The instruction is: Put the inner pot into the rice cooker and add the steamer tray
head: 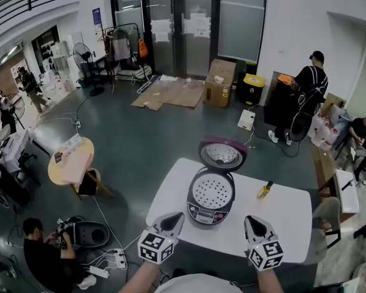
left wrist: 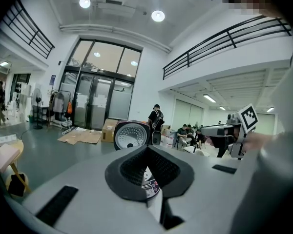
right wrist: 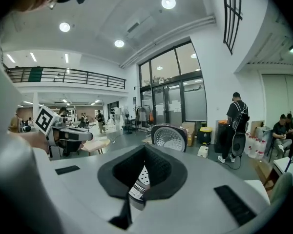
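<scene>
The rice cooker (head: 211,200) stands on the white table (head: 287,218) with its lid (head: 222,154) swung up at the back. A white perforated steamer tray (head: 211,191) lies in its mouth; the inner pot under it is hidden. My left gripper (head: 174,220) and right gripper (head: 254,221) hover near the table's front edge, on either side of the cooker's front, both shut and empty. In the left gripper view the shut left gripper (left wrist: 147,149) points at the cooker's panel (left wrist: 149,183) and lid (left wrist: 131,135). In the right gripper view the right gripper (right wrist: 144,151) frames the lid (right wrist: 169,138).
A small yellow bottle (head: 265,190) lies on the table right of the cooker. A round wooden table (head: 70,160) stands to the left. A person (head: 39,252) crouches by a device on the floor at lower left. Cardboard boxes (head: 219,81) and other people are farther off.
</scene>
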Action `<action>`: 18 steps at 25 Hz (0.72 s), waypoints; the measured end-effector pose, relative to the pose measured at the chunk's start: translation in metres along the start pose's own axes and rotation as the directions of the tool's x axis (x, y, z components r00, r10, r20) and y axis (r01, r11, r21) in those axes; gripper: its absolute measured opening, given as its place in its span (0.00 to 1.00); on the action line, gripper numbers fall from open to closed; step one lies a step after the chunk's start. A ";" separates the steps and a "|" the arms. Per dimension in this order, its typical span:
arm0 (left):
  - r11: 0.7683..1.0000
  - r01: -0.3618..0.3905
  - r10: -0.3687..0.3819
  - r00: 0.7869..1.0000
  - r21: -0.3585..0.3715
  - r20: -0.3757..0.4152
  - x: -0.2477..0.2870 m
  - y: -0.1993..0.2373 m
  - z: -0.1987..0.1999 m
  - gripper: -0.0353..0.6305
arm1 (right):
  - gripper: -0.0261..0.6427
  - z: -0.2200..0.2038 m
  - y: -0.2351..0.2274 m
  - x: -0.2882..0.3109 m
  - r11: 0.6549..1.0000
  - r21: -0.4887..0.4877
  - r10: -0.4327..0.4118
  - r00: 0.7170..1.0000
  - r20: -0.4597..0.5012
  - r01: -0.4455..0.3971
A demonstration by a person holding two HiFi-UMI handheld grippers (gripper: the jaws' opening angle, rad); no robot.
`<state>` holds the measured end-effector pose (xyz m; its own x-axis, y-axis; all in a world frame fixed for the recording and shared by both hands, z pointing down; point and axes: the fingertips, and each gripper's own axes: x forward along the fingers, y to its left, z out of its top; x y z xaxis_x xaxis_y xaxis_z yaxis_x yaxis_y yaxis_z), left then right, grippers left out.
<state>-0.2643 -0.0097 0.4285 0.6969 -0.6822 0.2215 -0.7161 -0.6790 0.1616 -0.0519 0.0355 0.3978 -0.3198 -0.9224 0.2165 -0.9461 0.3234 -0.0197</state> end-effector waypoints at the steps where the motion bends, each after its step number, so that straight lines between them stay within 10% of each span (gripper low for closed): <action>1: 1.000 0.004 -0.004 1.000 -0.003 -0.001 -0.002 0.003 -0.001 0.07 | 0.06 0.000 0.003 0.001 1.000 0.000 -0.004 1.000 0.002 0.004; 18: 0.998 0.045 -0.046 0.999 -0.034 -0.016 0.005 0.005 -0.001 0.07 | 0.06 0.006 0.010 0.002 1.000 -0.020 0.000 1.000 -0.008 0.000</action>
<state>-0.2645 -0.0156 0.4316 0.7281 -0.6460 0.2291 -0.6848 -0.6997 0.2036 -0.0620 0.0354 0.3922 -0.3190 -0.9209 0.2240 -0.9449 0.3273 -0.0003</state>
